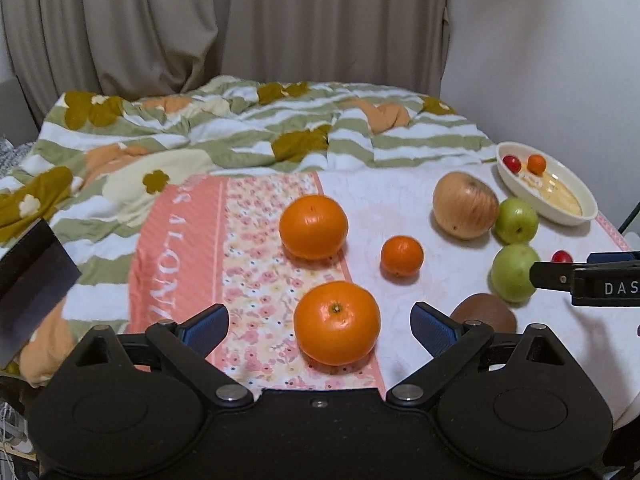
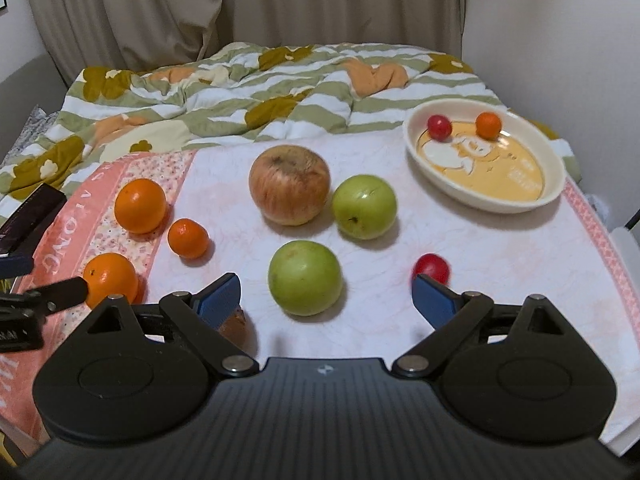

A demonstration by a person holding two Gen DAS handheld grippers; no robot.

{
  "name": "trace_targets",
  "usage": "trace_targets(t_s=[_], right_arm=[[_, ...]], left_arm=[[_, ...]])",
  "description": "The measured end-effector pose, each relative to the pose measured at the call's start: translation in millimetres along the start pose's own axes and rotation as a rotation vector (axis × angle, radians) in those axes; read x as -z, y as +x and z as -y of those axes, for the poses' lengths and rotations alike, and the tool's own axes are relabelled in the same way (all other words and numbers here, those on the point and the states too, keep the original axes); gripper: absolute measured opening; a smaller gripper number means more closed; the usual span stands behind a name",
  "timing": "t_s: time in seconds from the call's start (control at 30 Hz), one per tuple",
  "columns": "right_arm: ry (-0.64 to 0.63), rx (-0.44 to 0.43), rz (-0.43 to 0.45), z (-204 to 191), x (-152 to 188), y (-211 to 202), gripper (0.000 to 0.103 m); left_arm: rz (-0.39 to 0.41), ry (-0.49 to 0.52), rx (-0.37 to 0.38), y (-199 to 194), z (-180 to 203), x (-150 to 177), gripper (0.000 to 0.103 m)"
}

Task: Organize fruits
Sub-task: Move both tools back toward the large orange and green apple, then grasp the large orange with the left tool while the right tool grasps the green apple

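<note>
early in the sorting: left gripper [image 1: 320, 326] spread around the near round orange [image 1: 337, 323]; right gripper [image 2: 326, 300] spread before the near green apple [image 2: 305, 288]. next, closing gently, then carrying toward the oval cream dish [image 2: 554, 160].

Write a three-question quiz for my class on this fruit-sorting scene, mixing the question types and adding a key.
1. True or false: the oval cream ceramic dish holds a small red round fruit and a tiny orange round fruit.
2. How many round green apples lie on the pale pink tablecloth? A) one B) two C) three
3. Fill in: the open left tongs frame a large round ____ fruit.

Key: 1 true. 2 B: the nearer green apple, between the open right tongs, and the farther green apple, beside the big reddish-brown apple. 3 orange.
</note>
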State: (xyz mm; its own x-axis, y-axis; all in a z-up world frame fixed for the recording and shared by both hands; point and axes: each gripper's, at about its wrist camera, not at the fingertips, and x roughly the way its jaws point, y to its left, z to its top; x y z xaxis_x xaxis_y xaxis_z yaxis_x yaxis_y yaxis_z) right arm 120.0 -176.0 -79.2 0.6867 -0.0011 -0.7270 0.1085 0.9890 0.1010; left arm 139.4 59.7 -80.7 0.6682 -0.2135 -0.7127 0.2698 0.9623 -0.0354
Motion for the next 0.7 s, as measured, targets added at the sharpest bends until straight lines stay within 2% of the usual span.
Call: trace_targets(t_s=[0.23,0.47,0.5,0.6,0.7], right_arm=[[0.047,-0.006,-0.021,-3.1,-0.8,24.5,0.103],[0.056,-0.018,-0.045,-4.9,-0.8,35.4,0.097],[0.056,-0.021,-0.045,-4.8,-0.9,36.2,0.097],[0.058,-0.026,-0.048,-4.4,-1.4,38.4,0.094],[0.063,-0.034,-0.055,-4.2,-1.4,41.8,0.089]], left_arm=[[-0.053,-0.019,0.045,27.5,-0.6,2.7,0.088],[-0.053,-0.032,0.038,35.2,-0.6,1.3,0.084],[-0.054,-0.034,0.036,35.9,-0.7,1.0,0.082],[-0.070,-0.028,0.046,40.3,0.6,1.3,0.064],[-0.073,-0.025,0.049,40.4,2.0,2.2,0.063]])
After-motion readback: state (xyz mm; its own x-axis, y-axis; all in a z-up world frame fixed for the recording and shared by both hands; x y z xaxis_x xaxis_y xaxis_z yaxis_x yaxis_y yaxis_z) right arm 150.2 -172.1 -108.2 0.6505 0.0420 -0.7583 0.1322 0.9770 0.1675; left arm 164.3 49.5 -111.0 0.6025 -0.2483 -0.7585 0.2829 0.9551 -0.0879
